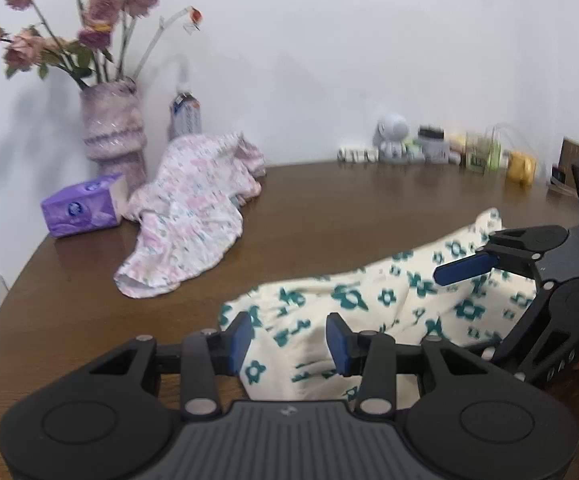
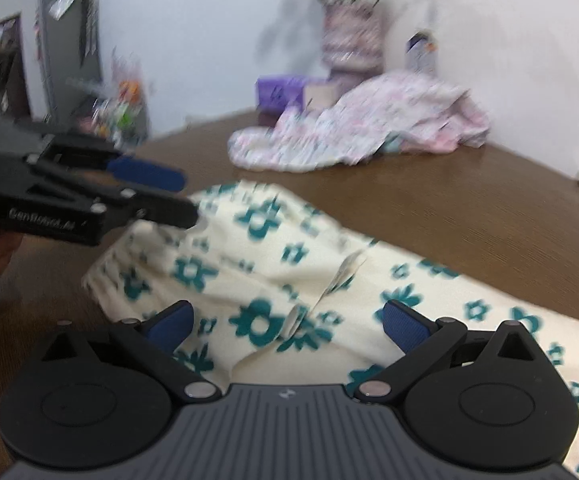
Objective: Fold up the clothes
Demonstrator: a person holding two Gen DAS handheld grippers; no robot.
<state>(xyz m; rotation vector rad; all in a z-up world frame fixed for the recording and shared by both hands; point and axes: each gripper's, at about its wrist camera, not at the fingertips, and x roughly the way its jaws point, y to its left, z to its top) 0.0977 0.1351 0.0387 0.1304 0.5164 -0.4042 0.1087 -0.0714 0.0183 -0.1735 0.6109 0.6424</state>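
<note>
Visibly two garments (image 1: 353,312) (image 1: 193,216), two gripper units (image 1: 289,340) (image 2: 285,328), both agape.

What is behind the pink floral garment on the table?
Behind the pink floral garment stand a bottle and a purple vase; the bottle's base is covered by it.

The right wrist view is smeared by motion blur: the shelf clutter (image 2: 119,110) at far left cannot be identified. The cream garment (image 2: 273,276) is cut off at the right edge there. In the left wrist view, the small items (image 1: 437,146) along the far wall are too blurred to name, and the flowers (image 1: 61,20) are clipped at the top.
</note>
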